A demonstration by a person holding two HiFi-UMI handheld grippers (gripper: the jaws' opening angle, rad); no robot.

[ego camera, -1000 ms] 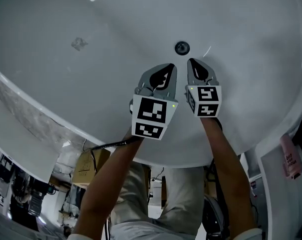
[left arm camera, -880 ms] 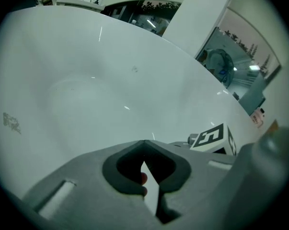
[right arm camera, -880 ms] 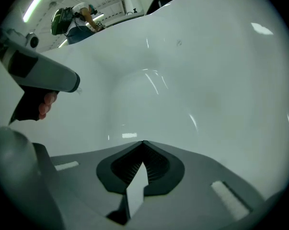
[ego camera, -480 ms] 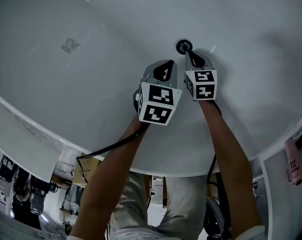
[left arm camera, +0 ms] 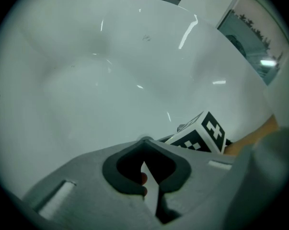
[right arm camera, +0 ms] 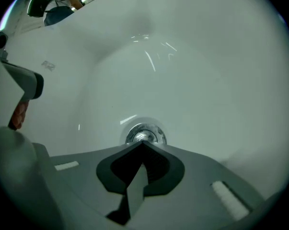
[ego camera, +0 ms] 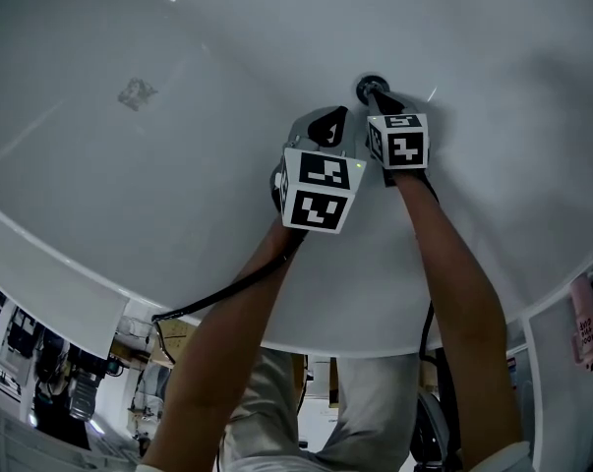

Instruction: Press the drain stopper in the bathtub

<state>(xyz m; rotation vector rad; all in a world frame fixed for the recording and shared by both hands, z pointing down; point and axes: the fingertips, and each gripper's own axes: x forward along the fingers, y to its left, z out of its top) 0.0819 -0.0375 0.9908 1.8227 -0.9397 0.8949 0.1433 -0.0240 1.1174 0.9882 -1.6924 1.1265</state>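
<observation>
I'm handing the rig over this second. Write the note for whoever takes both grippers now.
Right gripper: jaws shut, holding nothing, tips at the near edge of the drain stopper. Contact looks likely, but whether it is actually touching cannot be told.
Left gripper: jaws shut, empty, just beside the right one above the floor of the bathtub.
Stopper: in the drain at the bottom of the tub.
Done: the right gripper is lined up on the stopper.
Left: push the shut tips down on the stopper. The pictures do not show whether it is pressed yet.
</observation>
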